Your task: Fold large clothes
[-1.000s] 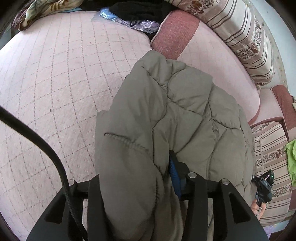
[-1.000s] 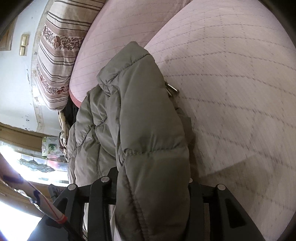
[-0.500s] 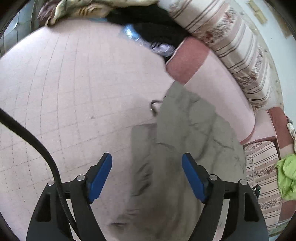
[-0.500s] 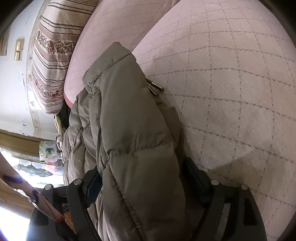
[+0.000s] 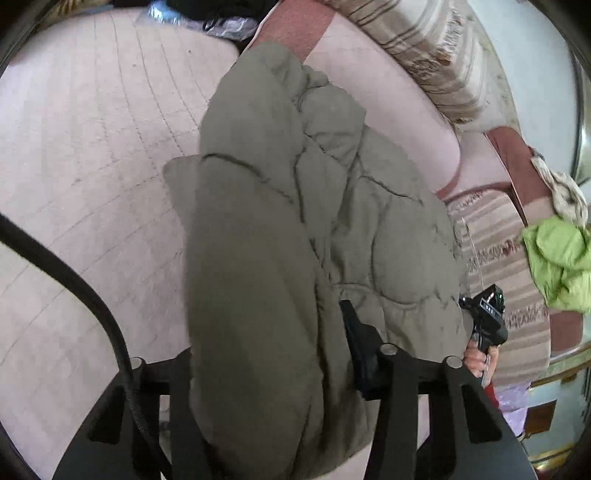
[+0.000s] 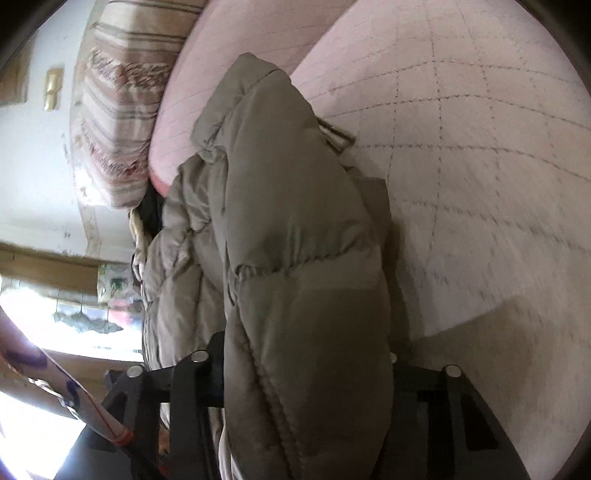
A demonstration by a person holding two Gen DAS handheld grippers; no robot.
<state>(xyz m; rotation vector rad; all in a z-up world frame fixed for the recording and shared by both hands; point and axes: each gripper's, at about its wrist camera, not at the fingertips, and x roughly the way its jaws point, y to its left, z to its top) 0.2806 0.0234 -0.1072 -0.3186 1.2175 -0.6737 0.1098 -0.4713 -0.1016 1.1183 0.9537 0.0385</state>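
An olive-green quilted puffer jacket (image 5: 295, 206) lies bunched on a pink quilted bed cover (image 5: 92, 129). My left gripper (image 5: 269, 354) is shut on a thick fold of the jacket's near edge; only the right fingertip (image 5: 351, 325) shows, the other is buried in fabric. In the right wrist view the same jacket (image 6: 295, 240) fills the middle. My right gripper (image 6: 306, 369) is shut on another fold, its fingers hidden under the padding. The right gripper's body also shows in the left wrist view (image 5: 487, 317), at the jacket's right edge.
A pink pillow (image 5: 388, 110) and a striped floral bolster (image 5: 424, 48) lie behind the jacket. A lime-green garment (image 5: 557, 258) sits at the right. Dark clothes and a plastic bag (image 5: 221, 22) lie at the bed's far end. The bed cover (image 6: 461, 147) stretches to the right.
Half a second ago my left gripper was open above the jacket; now it is shut on a fold again. My right gripper has kept its hold and both views have shifted slightly.
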